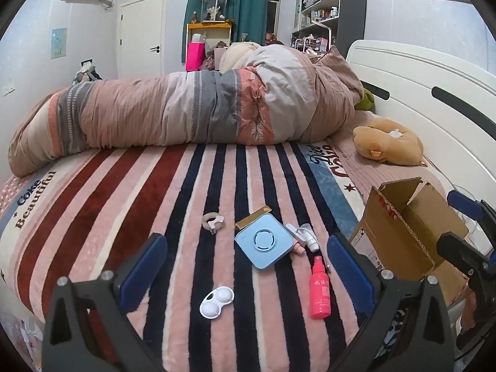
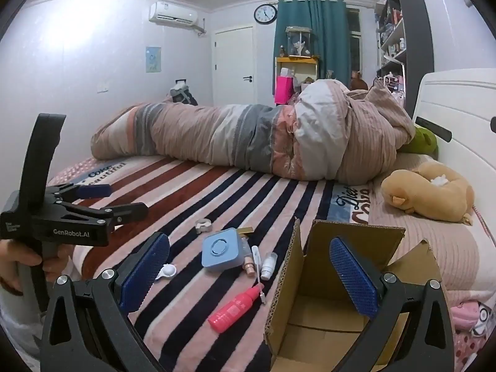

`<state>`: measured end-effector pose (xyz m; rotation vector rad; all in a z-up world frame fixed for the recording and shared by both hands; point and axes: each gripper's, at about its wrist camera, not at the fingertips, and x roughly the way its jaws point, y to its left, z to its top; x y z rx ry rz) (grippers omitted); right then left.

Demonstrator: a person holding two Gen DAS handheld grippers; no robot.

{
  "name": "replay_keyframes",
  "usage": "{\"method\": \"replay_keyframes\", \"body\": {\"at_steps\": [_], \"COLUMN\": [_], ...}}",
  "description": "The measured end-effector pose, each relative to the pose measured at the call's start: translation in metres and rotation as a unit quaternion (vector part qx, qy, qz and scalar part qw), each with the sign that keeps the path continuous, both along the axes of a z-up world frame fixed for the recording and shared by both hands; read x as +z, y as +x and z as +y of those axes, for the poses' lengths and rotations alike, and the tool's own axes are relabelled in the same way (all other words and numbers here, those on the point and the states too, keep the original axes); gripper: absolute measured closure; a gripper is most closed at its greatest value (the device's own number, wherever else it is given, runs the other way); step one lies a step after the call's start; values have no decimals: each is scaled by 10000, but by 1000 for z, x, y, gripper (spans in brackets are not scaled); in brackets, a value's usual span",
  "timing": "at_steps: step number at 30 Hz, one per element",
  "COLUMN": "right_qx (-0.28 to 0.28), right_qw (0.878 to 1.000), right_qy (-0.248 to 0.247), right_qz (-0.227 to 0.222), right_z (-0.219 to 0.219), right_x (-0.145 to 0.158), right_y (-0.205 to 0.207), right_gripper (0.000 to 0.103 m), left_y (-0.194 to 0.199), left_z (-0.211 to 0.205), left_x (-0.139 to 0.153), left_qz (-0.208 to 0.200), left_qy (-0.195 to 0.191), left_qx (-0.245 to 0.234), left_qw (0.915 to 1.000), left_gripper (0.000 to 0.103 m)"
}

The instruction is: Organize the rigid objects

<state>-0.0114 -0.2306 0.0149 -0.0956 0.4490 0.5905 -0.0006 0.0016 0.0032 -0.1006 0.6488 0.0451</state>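
Small items lie on the striped blanket [image 1: 155,192]: a light blue square device [image 1: 264,243] [image 2: 220,249], a pink spray bottle [image 1: 320,290] [image 2: 235,309], a white contact lens case [image 1: 216,301] [image 2: 166,271], a tape roll [image 1: 212,220] [image 2: 203,225], small white tubes [image 1: 305,235] [image 2: 268,265]. An open, empty cardboard box [image 1: 400,232] [image 2: 328,310] stands to their right. My left gripper [image 1: 248,266] [image 2: 105,200] is open and empty above the items. My right gripper [image 2: 251,276] [image 1: 462,217] is open and empty, its right finger over the box.
A rolled duvet [image 1: 192,108] [image 2: 263,136] lies across the far side of the bed. A brown plush toy [image 1: 389,142] [image 2: 431,192] sits by the white headboard [image 1: 418,83]. A shelf and a door stand beyond.
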Motion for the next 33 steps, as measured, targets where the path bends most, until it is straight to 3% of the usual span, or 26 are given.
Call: {"method": "replay_keyframes", "body": {"at_steps": [16,33], "right_qx": [46,289], "right_qw": [10000,9984], "right_qy": [29,274], "right_qz": [20,399], "right_z": [5,6], "right_x": [-1,-6], "right_y": [-3,-3], "right_gripper": [0,0], "left_y": [-6,-14], "left_z": [1,-3], "left_x": [-1,2], "left_qz": [-24,-75], "left_qy": [-16,27], "left_qx": [-15,-50], "left_qw": [10000,10000], "left_gripper": [0,0]}}
